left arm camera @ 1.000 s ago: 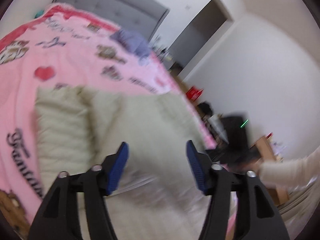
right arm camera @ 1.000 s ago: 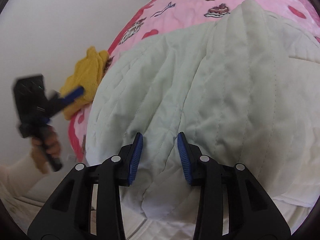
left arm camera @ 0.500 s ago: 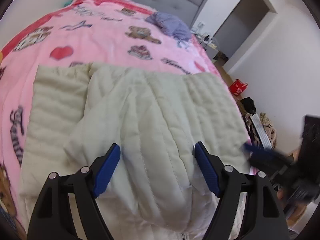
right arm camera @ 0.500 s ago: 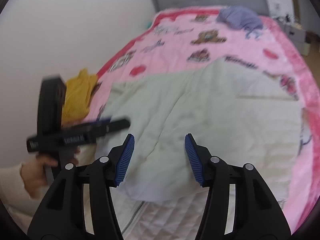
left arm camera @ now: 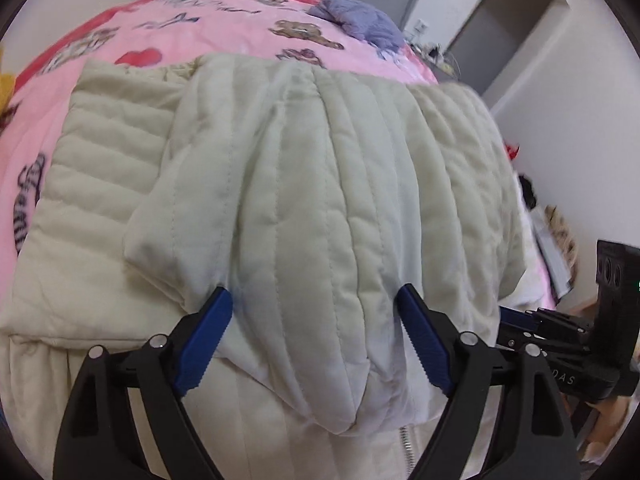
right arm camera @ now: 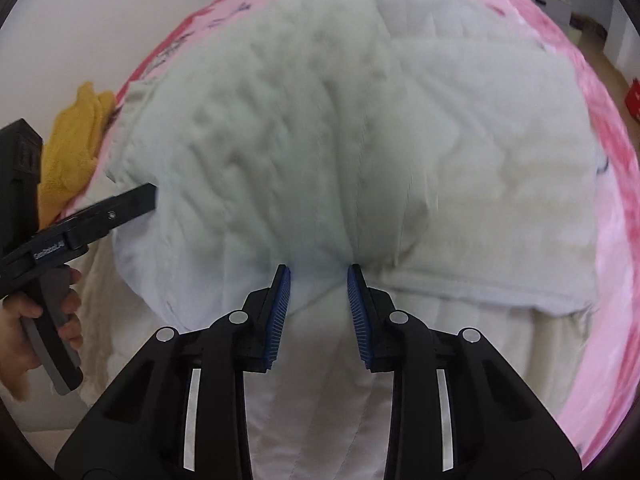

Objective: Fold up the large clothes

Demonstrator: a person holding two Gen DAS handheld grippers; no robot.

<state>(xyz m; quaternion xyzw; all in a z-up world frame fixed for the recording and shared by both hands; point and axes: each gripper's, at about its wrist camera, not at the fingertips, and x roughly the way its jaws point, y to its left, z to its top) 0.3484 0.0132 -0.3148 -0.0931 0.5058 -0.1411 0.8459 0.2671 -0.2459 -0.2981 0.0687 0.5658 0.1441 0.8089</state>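
Left gripper [left arm camera: 314, 312] just widened, straddling the coat [left arm camera: 304, 184] fold unpinched. Right gripper [right arm camera: 318, 276] just narrowed, pads not visibly pressing. Could grab several layers and drag the fold crooked.

Left gripper [left arm camera: 314, 322]: black plastic frame, two angled arms, each with round silver screws at the pivots. Blue ribbed fingers [left arm camera: 208, 336], long and flat, slanted inward at the tips. Triangular cut-outs in the arms lower down.

Right gripper [right arm camera: 319, 312]: same black frame, same silver screws, blue ridged fingers [right arm camera: 280, 312] set on edge. Narrow silver strips along the inner arms.

From the right wrist view, left gripper seen side-on: black boxy body, small white lettering on the barrel, too small to read, grey trigger handle wrapped by a hand [right arm camera: 24, 344].

From the left wrist view, right gripper's black block at the edge, pale letters partly readable, "DAS".
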